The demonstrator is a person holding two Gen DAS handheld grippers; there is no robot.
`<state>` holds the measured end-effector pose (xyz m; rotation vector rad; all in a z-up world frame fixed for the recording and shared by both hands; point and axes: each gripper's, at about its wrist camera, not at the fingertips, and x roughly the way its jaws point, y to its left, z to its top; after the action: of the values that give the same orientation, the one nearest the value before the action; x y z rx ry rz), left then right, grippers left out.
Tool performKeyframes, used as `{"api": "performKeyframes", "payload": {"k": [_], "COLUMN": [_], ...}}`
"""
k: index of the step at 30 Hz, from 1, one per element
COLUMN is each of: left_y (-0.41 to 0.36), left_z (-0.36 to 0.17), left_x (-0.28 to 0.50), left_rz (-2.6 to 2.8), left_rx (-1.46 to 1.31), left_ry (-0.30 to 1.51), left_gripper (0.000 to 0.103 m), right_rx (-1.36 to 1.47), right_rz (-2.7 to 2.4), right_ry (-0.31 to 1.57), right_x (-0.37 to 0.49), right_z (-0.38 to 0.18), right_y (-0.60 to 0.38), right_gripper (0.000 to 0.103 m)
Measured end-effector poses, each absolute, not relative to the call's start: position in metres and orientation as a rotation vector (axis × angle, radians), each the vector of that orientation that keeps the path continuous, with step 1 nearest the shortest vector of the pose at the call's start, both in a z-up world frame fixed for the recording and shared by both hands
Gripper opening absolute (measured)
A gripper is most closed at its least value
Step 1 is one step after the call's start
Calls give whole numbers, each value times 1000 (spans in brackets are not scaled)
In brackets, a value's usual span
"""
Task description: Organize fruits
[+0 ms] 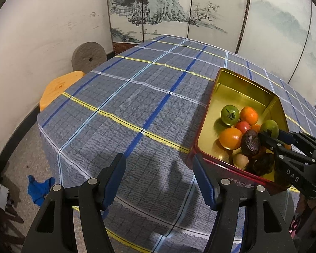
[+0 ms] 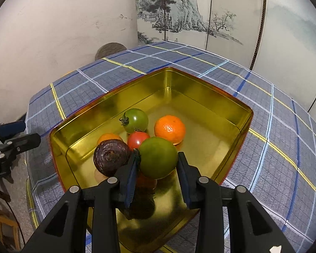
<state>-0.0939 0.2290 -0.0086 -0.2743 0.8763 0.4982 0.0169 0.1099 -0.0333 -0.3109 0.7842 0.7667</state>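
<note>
Right gripper (image 2: 158, 168) fingers clamp green tomato (image 2: 158, 157) above gold tin (image 2: 238, 107); left gripper (image 1: 159, 179) open, empty, beside tin. Step: placing fruit. Next: likely lower, release among tin's fruits.

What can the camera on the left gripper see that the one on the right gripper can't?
Only the left view shows the orange stool and the blue cloth on the floor.

Only the right view shows up close that the right gripper is clamped on a green tomato.

Both show the gold tin of fruit, the checked tablecloth and the painted screen.
</note>
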Motion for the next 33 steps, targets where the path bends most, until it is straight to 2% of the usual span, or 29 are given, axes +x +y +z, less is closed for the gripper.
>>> {"api": "performKeyframes", "payload": {"k": [17, 21, 25, 32, 33], "left_y": [217, 212, 208, 205, 204], "left_z": [-9, -8, -8, -8, -7], "left_x": [-92, -91, -91, -92, -92], "left_rz": [488, 482, 477, 478, 479], "left_rx": [-256, -249, -248, -243, -241], "left_ry": [893, 897, 901, 900, 899], "left_gripper": [66, 66, 66, 66, 66], "right_rx": [-281, -271, -260, -234, -229], "right_rz": [749, 744, 747, 750, 750], "right_ry": [799, 791, 783, 760, 757], "right_x": [11, 9, 6, -6, -7], "right_z": [-38, -36, -32, -17, -15], "right_y": [111, 108, 105, 93, 91], "right_gripper": [36, 45, 47, 69, 75]}}
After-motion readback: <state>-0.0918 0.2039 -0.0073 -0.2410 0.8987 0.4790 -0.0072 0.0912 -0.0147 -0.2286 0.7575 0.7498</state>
